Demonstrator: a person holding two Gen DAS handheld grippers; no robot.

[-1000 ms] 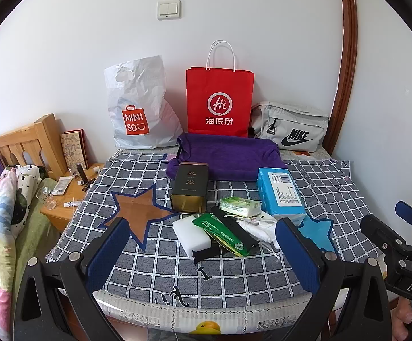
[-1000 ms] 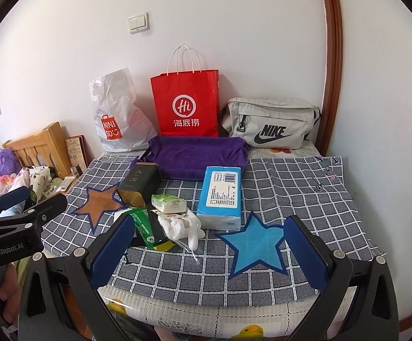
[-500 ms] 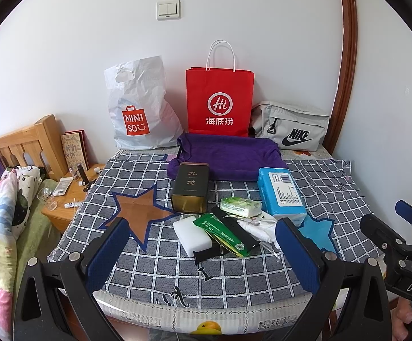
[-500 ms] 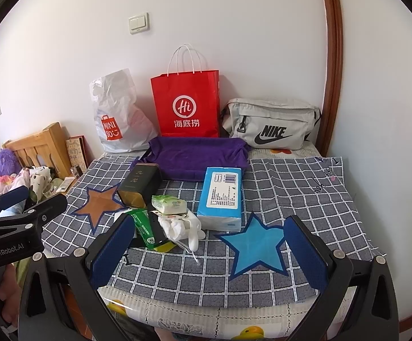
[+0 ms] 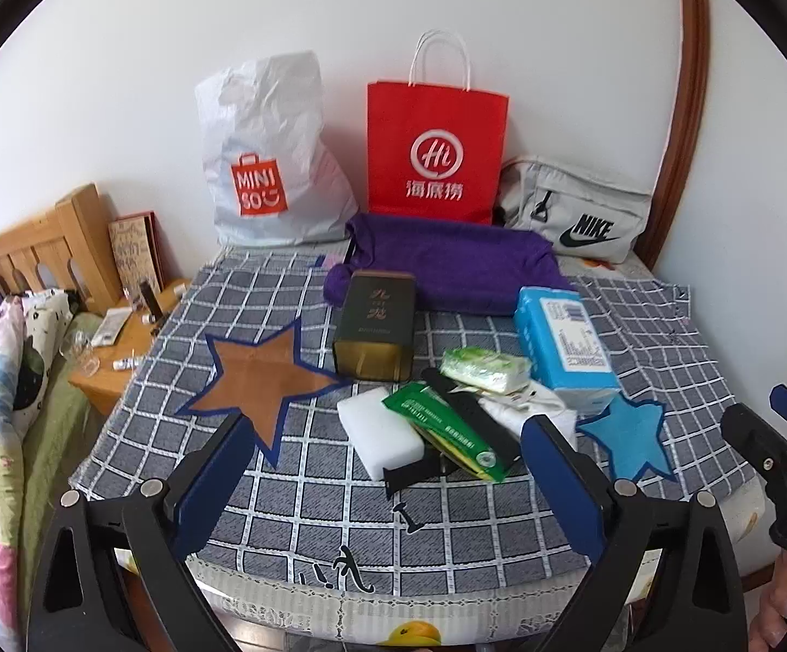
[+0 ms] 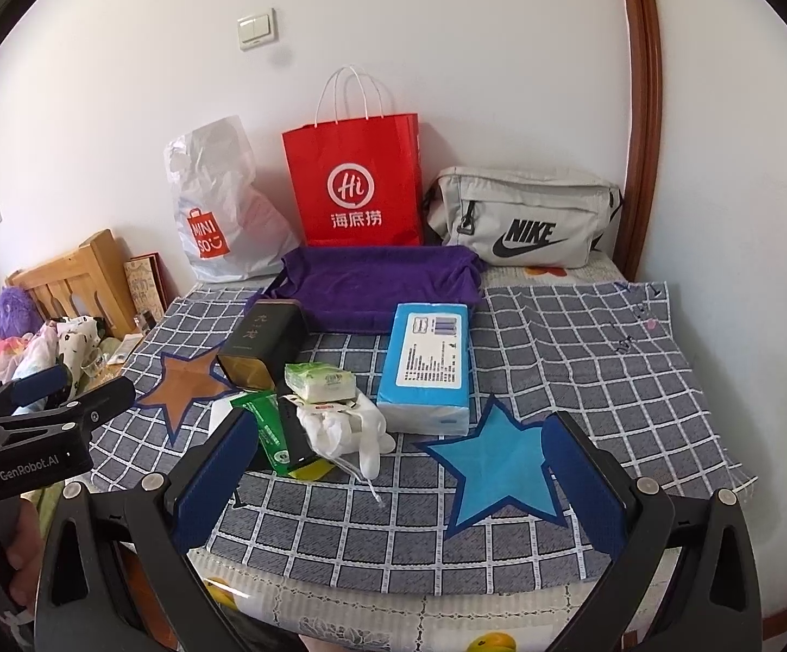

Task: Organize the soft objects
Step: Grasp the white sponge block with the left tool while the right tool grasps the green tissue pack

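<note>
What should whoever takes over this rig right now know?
Left tool: open, empty, hovering at the table's near edge. Right tool: the same.
Soft things lie untouched mid-table: white sponge, green tissue pack, white gloves, blue tissue pack, with the purple towel behind them.
Done: nothing visible.
Left: all the sorting; the dark tin is hard, probably stays.

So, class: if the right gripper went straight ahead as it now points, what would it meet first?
Probably the blue star patch on the checked cloth; farther on, the blue tissue pack. Depth is uncertain.
</note>
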